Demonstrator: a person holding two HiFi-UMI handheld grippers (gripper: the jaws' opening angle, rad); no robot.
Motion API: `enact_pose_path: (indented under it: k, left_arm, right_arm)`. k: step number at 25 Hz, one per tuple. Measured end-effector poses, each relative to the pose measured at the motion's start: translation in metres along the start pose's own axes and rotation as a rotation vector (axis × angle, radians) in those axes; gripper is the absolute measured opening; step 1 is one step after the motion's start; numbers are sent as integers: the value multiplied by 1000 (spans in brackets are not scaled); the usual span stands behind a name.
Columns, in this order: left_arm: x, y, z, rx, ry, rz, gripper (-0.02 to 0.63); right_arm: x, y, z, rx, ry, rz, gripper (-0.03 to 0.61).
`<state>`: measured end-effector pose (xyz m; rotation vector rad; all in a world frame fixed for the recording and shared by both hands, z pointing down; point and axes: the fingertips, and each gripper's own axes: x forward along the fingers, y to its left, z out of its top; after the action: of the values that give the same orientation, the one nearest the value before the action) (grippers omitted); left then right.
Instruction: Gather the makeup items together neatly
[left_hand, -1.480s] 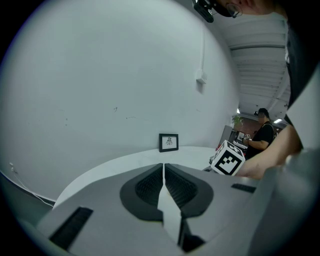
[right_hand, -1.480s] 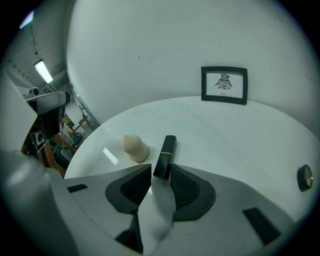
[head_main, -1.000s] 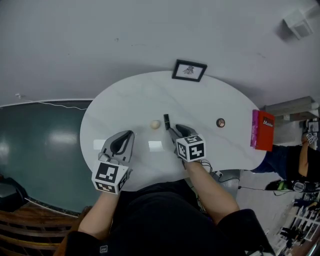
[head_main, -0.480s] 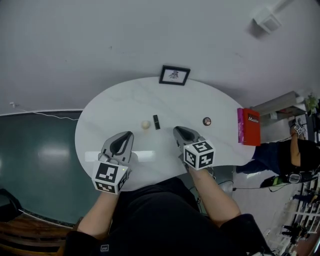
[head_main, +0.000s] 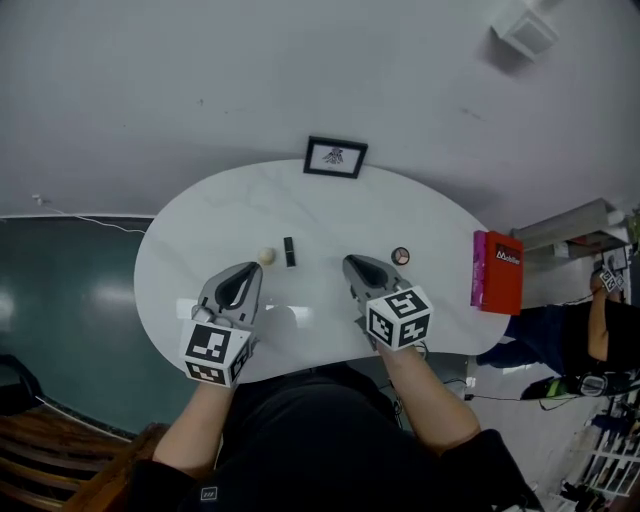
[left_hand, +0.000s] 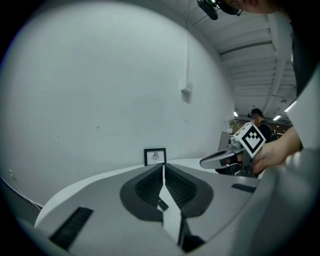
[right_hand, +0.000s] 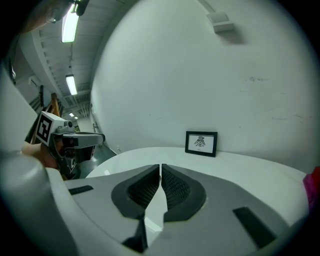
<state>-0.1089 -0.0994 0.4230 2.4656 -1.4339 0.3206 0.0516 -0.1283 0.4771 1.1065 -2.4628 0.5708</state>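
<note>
On the white oval table (head_main: 200, 230) a black lipstick tube (head_main: 290, 251) lies right next to a small beige round item (head_main: 266, 256). A small round compact (head_main: 400, 256) sits apart, further right. My left gripper (head_main: 243, 279) hovers near the front edge, shut and empty (left_hand: 163, 167). My right gripper (head_main: 354, 266) sits between the tube and the compact, touching neither. Its jaws (right_hand: 160, 167) are closing the last bit, all but together, with nothing between them.
A black-framed picture (head_main: 335, 157) stands at the table's far edge against the wall, also visible as the frame (left_hand: 155, 156) and the frame (right_hand: 201, 143) in the gripper views. A red box (head_main: 497, 272) stands at the right end. A person stands beyond the right side.
My right gripper has drawn back from the black tube towards the front edge, and its jaws have closed empty. The tube stays beside the beige item. The left gripper has held still.
</note>
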Motion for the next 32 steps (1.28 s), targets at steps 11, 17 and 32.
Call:
enact_pose_path:
  k: [11,17,32]
  left_arm:
    - [67,-94,11,-34,3,122,21]
    - [103,-134,12,-29,39,88,21]
    - [159,-161,-30,-55,137,-3,21]
  right_arm:
    - [-68,-126,-18,-29,-20,55,41]
    - [-87,-167,-40,-28,9,63,43]
    - [-52,-192,-103,-46,136,67,183]
